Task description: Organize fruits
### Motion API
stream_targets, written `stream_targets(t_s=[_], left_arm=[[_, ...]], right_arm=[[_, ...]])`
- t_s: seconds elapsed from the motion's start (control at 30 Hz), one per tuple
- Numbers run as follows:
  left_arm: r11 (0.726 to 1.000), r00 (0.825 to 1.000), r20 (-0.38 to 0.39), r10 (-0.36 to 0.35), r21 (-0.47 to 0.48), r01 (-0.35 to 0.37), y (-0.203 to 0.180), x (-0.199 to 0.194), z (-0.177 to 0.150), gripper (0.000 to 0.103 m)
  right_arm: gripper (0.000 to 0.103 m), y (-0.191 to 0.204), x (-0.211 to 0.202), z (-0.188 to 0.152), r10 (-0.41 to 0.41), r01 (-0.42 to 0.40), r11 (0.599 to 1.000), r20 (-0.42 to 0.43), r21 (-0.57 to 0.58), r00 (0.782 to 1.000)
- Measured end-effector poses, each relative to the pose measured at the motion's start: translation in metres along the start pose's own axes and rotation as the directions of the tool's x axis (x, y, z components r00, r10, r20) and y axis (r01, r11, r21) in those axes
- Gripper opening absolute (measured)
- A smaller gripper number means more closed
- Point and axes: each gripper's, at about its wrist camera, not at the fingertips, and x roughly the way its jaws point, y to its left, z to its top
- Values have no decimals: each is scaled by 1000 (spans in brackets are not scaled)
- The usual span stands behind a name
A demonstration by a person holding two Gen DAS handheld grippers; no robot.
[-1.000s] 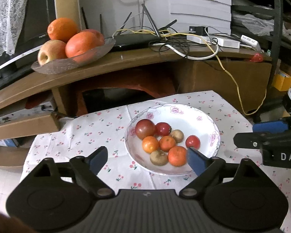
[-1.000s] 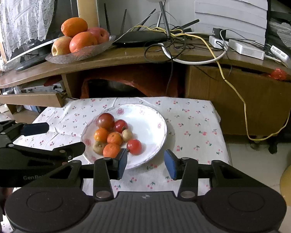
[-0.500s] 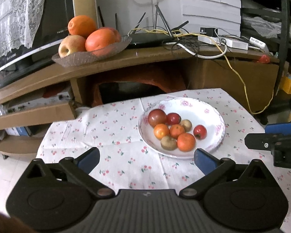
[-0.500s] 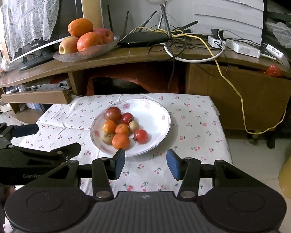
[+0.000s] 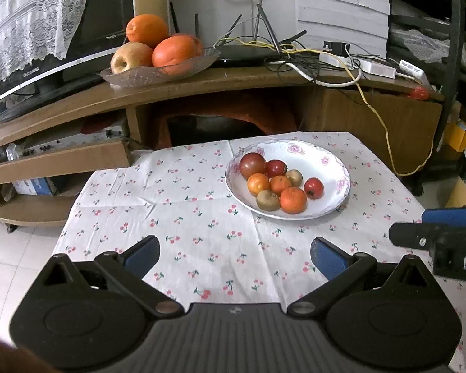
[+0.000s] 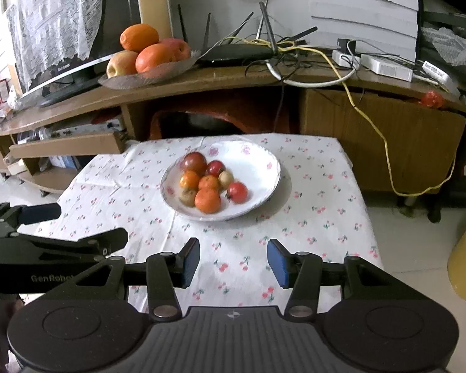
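1. White floral plate [image 5: 341, 172] of small fruits [image 5: 279, 183] now sits well ahead of your fingers; you've pulled both grippers back.
2. Left gripper [image 5: 234, 256] gapes wide, empty.
3. Right gripper [image 6: 233, 262] is half-open, empty; looks finished.

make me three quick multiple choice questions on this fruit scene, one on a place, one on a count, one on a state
1. Where does the glass dish of big oranges and apples sit?
A. on the wooden shelf
B. on the cherry-print cloth
C. on the floor

2. How many small fruits lie in the white floral bowl?
A. four
B. seven
C. ten

3. How do the left gripper and right gripper stand?
A. both open, empty
B. both shut
C. one holds a fruit

Key: 1 A, it rests on the shelf behind the table; 2 B, seven show; 3 A, fingers apart, nothing between them.
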Motion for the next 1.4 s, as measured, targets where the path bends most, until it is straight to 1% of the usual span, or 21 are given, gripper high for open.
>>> stream_targets(t_s=[0.27, 0.43, 1.03, 1.4], left_arm=[[1000, 1000, -11, 8, -2, -8, -1, -18, -13, 103], [1000, 1000, -21, -4, -18, 3, -1, -26, -20, 103], [999, 999, -50, -15, -37, 13, 0, -44, -37, 103], [999, 997, -71, -18, -44, 15, -2, -47, -45, 103]], right_arm=[[49, 7, -13, -15, -3, 3, 1000, -10, -7, 1000], [49, 10, -19, -22, -6, 6, 1000, -14, -1, 1000], [52, 20, -36, -39, -12, 12, 1000, -14, -3, 1000], [52, 24, -41, -47, -24, 24, 1000, -32, -4, 999]])
